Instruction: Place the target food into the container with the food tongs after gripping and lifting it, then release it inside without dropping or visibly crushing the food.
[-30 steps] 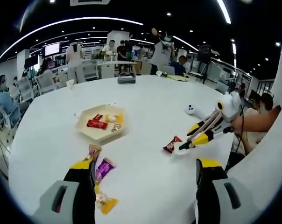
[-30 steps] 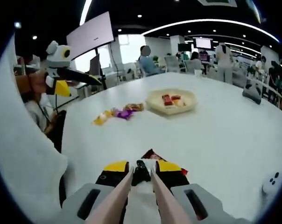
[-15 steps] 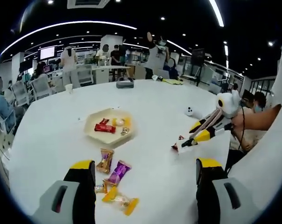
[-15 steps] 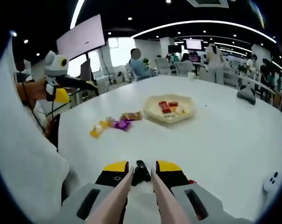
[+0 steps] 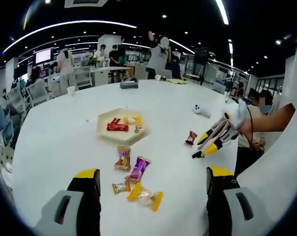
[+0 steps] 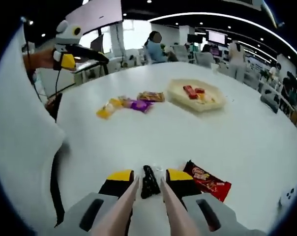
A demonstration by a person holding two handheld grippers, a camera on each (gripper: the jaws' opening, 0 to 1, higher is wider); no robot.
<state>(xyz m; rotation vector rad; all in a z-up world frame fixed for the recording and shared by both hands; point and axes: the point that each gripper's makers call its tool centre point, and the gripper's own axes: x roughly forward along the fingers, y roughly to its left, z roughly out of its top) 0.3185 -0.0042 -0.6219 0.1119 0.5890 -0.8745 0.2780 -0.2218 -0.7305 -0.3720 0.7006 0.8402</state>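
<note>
— Where's the snack bar?
— The red snack bar [image 6: 207, 180] lies flat on the white table [image 6: 138, 137], at four o'clock from the tongs [image 6: 148, 181].
— And the container?
— The pale hexagonal tray [image 6: 197, 96] sits at one o'clock, well apart, holding red and yellow sweets.

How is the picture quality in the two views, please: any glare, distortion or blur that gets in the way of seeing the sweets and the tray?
Left gripper view: strong fisheye bending curves the white table edge; ceiling strip lights glare overhead, yet the tray and wrapped sweets read clearly. Right gripper view: same curvature; the red wrapper beside the tongs is sharp, while distant people look soft.
</note>
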